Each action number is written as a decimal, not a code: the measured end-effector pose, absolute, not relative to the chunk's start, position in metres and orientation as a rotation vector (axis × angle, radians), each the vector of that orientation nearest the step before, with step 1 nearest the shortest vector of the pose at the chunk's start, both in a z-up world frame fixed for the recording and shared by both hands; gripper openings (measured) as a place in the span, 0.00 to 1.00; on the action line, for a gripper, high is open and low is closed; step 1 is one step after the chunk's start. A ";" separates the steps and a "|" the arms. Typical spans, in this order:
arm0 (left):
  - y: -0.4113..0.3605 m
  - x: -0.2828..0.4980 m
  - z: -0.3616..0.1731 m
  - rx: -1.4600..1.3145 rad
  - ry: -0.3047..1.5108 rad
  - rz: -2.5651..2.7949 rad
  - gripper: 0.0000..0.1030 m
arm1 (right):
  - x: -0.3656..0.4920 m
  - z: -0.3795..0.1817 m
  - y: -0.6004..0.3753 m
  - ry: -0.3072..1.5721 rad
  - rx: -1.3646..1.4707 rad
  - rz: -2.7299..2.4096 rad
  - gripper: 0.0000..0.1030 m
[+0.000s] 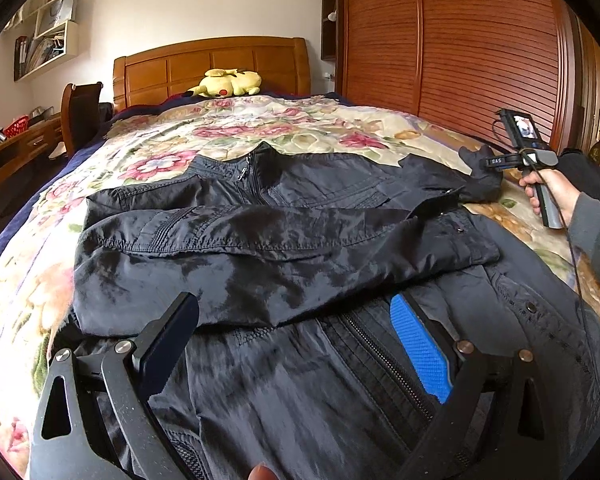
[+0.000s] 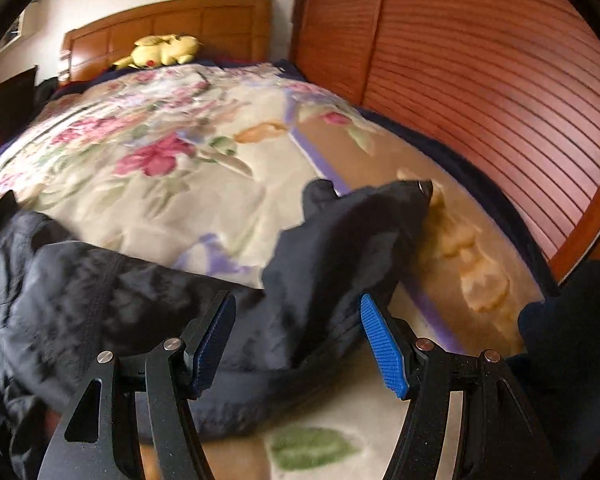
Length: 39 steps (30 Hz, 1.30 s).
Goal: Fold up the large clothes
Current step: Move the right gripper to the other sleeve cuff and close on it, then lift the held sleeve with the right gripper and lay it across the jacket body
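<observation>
Bedroom, floral bedspread (image 1: 260, 120): black jacket (image 1: 284, 248) lies spread mid-bed, left sleeve folded across chest. Left gripper (image 1: 296, 344) gapes wide over near hem, empty. Right gripper (image 2: 298, 340) wide astride right sleeve (image 2: 352, 232), unclamped. Sleeve-folding step; next, pinch cuff, carry leftward across.

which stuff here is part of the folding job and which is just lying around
Part of the job:
- black jacket, one sleeve folded across its front
- its other sleeve, between the open fingers of the right claw
- left claw, open over the jacket's zip
- floral bedspread, the folding surface

Just lying about:
- yellow plush toy
- wall shelf
- red basket
</observation>
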<state>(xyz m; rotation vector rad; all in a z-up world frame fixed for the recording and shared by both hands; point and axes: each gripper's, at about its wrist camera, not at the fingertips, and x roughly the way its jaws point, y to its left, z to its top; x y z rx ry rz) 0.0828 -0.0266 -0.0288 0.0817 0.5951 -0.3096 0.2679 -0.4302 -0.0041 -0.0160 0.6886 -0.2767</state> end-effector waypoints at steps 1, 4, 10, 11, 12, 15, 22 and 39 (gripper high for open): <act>-0.027 0.083 -0.029 0.082 0.597 -0.310 0.94 | 0.272 -0.007 -0.430 0.699 -0.020 -0.293 0.65; -0.027 0.083 -0.030 0.082 0.600 -0.312 0.94 | 0.284 -0.017 -0.432 0.737 -0.027 -0.345 0.65; -0.028 0.084 -0.030 0.083 0.600 -0.312 0.94 | 0.299 -0.033 -0.439 0.785 0.002 -0.360 0.66; -0.028 0.084 -0.030 0.083 0.600 -0.312 0.94 | 0.299 -0.034 -0.439 0.789 0.003 -0.357 0.66; -0.028 0.084 -0.030 0.082 0.600 -0.311 0.94 | 0.300 -0.035 -0.440 0.790 0.004 -0.356 0.66; -0.028 0.084 -0.030 0.082 0.600 -0.311 0.94 | 0.302 -0.035 -0.441 0.791 0.006 -0.355 0.66; -0.028 0.083 -0.030 0.082 0.600 -0.312 0.94 | 0.300 -0.037 -0.436 0.789 -0.025 -0.340 0.60; -0.020 0.077 -0.023 0.058 0.569 -0.304 0.94 | 0.237 0.044 -0.359 0.585 -0.199 -0.222 0.10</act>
